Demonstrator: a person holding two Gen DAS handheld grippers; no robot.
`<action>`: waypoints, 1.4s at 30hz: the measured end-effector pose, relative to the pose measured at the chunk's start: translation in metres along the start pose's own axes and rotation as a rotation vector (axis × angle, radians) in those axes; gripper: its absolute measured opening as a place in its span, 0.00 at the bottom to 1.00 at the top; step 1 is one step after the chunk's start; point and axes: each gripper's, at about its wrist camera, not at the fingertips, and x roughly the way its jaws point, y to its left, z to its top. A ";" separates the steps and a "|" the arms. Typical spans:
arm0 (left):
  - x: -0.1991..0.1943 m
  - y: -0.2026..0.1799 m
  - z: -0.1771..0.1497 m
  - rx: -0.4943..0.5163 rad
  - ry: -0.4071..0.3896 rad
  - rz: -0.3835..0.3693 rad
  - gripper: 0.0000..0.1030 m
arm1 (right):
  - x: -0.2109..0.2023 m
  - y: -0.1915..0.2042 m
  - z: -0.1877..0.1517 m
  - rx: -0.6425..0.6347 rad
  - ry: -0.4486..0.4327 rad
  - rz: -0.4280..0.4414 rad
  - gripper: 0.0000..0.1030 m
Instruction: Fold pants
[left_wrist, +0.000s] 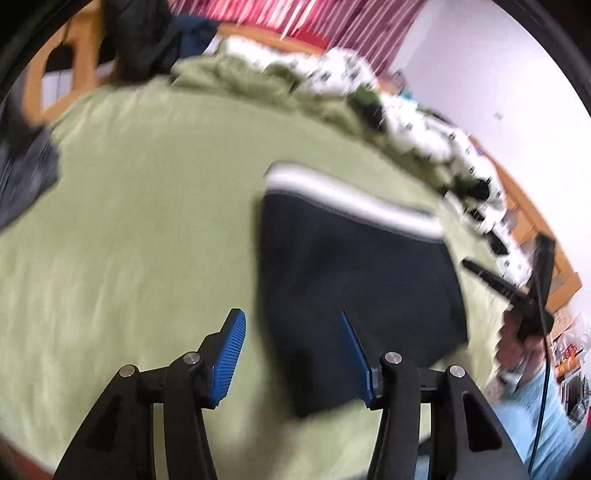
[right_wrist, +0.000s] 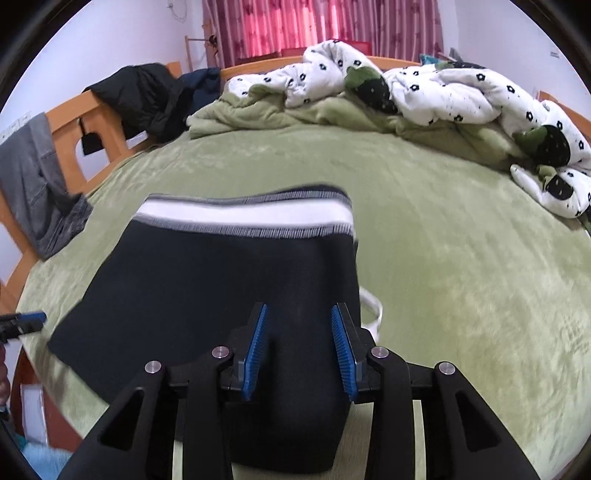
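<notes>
Pants (right_wrist: 221, 295), smooth dark knit, ribbed white waistband, on plush green blanket (right_wrist: 461, 277).

Left gripper (left_wrist: 291, 354), right gripper (right_wrist: 300, 350): jaws apart.

Pants (right_wrist: 221, 280) matt knit cloth; bedsheet (right_wrist: 461, 277) fuzzy fleece.

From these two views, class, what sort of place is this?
Most likely a bedroom: a bed under a green cover, a rumpled quilt at its far side, and pink curtains behind. Dark pants lie on the bed.
</notes>
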 end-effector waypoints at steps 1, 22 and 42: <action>0.008 -0.009 0.013 0.008 -0.013 0.002 0.53 | 0.003 -0.002 0.008 0.017 -0.014 0.009 0.35; 0.146 -0.035 0.061 0.136 0.207 0.101 0.60 | 0.106 0.018 0.060 -0.099 0.014 -0.022 0.31; 0.022 -0.043 -0.032 0.081 0.145 -0.071 0.62 | -0.017 0.003 -0.047 0.047 0.114 0.156 0.32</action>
